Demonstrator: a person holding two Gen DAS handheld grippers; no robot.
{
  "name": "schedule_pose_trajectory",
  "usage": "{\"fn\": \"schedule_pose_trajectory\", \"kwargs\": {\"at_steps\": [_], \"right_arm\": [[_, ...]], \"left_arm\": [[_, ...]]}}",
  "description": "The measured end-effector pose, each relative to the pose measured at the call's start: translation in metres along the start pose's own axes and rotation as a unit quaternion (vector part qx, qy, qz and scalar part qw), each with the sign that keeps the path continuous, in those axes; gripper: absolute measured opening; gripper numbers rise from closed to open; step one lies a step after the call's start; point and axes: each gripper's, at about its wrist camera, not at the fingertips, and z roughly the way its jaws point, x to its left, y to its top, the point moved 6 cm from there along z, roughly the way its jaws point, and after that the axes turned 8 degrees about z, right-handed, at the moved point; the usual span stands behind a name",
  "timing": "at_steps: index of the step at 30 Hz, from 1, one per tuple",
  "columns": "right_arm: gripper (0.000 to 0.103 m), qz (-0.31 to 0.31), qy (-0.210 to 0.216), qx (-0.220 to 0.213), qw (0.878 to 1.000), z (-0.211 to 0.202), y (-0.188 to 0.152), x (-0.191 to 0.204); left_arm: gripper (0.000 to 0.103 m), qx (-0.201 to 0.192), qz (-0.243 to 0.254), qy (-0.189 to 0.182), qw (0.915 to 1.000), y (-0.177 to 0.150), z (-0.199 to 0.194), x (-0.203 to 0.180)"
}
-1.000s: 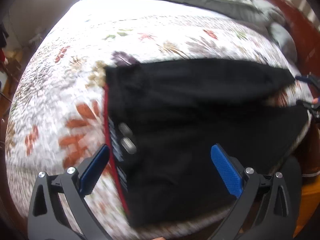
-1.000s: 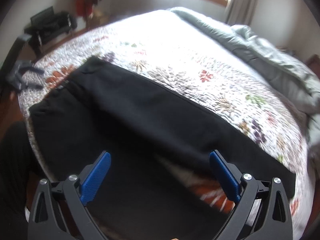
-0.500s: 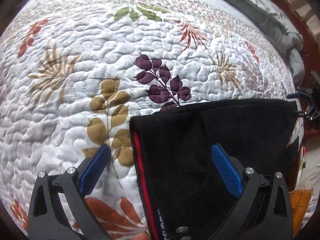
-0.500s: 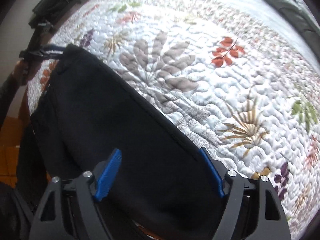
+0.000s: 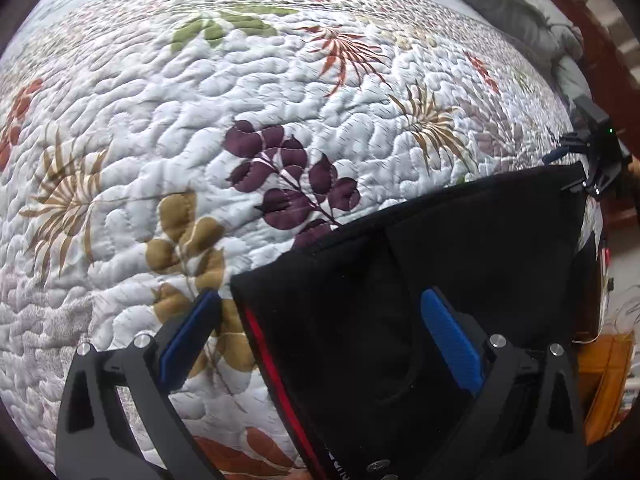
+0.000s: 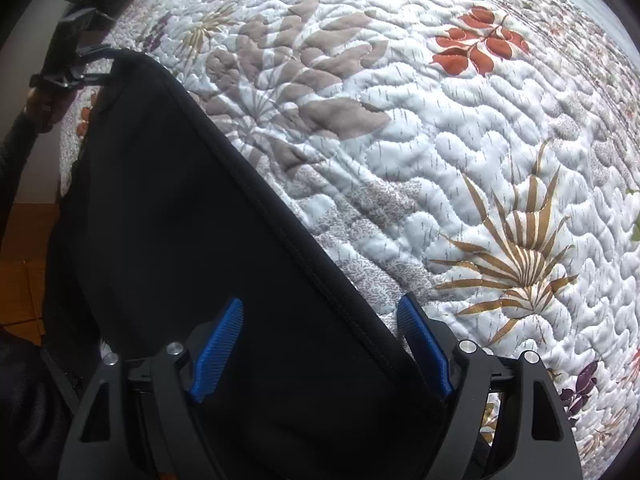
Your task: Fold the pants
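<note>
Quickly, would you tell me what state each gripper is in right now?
Left gripper: open, fingers astride the corner of the pants, holding nothing.
Right gripper: open, fingers astride the pants' edge, holding nothing.

Bed w/ white leaf-print quilt (image 5: 168, 92), black pants (image 5: 460, 248) flat on it

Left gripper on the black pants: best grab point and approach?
Judging by pose, take the black pants at the waistband corner by the red stripe, sliding in from the floral quilt side. That corner lies flat, exposed, already between the open left gripper fingers.
</note>
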Motion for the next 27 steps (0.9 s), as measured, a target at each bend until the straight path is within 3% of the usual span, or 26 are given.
{"fn": "schedule_pose_trajectory", "kwargs": {"at_steps": [3, 8, 9, 11, 13, 17, 27], "right_arm": [[0.076, 0.002, 0.002, 0.008, 1.000, -0.002, -0.007, -0.006], [0.048, 0.012, -0.011, 0.015, 1.000, -0.009, -0.019, -0.020], [0.043, 0.014, -0.018, 0.016, 1.000, -0.011, -0.022, -0.022], [0.023, 0.014, -0.027, 0.015, 0.999, -0.014, -0.028, -0.027], [0.016, 0.014, -0.030, 0.007, 0.999, -0.021, -0.035, -0.028], [0.011, 0.015, -0.034, -0.017, 0.999, -0.043, -0.055, -0.022], [0.010, -0.001, -0.084, -0.085, 0.993, -0.110, -0.123, 0.015]], "left_arm": [[0.097, 0.001, -0.003, -0.005, 1.0000, 0.001, 0.001, -0.001], [0.047, 0.009, 0.007, 0.019, 0.9998, 0.001, -0.003, 0.000], [0.039, 0.007, 0.006, 0.028, 0.9996, 0.001, -0.006, 0.002], [0.028, 0.003, 0.004, 0.025, 0.9997, 0.000, -0.011, 0.003], [0.020, -0.007, 0.009, 0.021, 0.9997, -0.001, -0.018, -0.001], [0.014, -0.035, 0.020, 0.021, 0.9990, -0.004, -0.038, -0.013], [0.013, -0.115, 0.042, 0.015, 0.9923, -0.030, -0.111, -0.057]]}}
